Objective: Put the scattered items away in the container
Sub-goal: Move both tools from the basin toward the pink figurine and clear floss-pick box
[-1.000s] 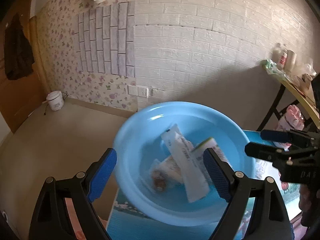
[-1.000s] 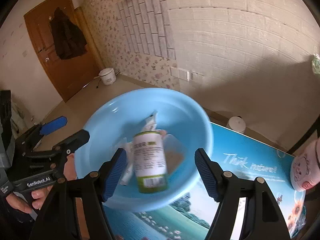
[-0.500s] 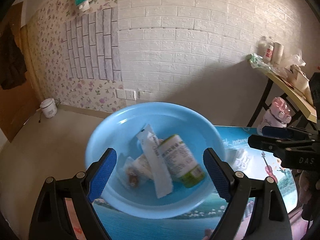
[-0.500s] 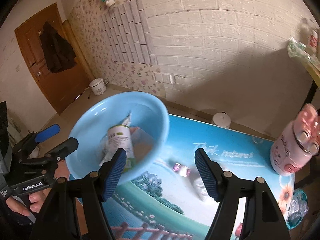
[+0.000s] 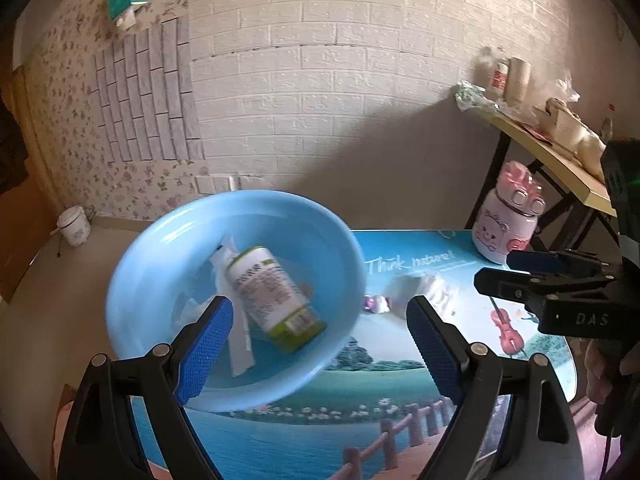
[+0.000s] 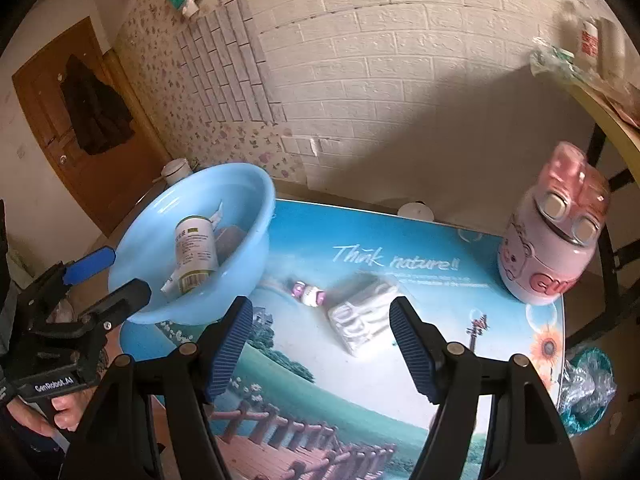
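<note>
A light blue basin (image 5: 160, 248) (image 6: 228, 192) stands on the left end of the picture-printed table (image 6: 360, 392). Inside it lie a white bottle with a green label (image 5: 272, 296) (image 6: 194, 252) and some white sachets (image 5: 240, 344). On the table to the right of the basin lie a small purple-and-white sweet (image 6: 308, 293) (image 5: 376, 304) and a white packet (image 6: 360, 316) (image 5: 424, 292). My left gripper (image 5: 320, 340) (image 6: 108, 278) hovers open near the basin's front. My right gripper (image 6: 320, 344) (image 5: 516, 274) hangs open just short of the sweet and the packet, with nothing between its fingers.
A pink bear-faced cup (image 6: 548, 252) (image 5: 508, 228) stands at the table's far right corner. A cluttered side table (image 5: 552, 136) rises behind it. A teal plastic bag (image 6: 584, 384) sits off the right edge. A white pot (image 5: 74, 226) stands on the floor by the wall.
Both grippers have swung to the right along the table. The basin has drifted left in both views, and the sweet, the white packet and the pink cup have come into view.
</note>
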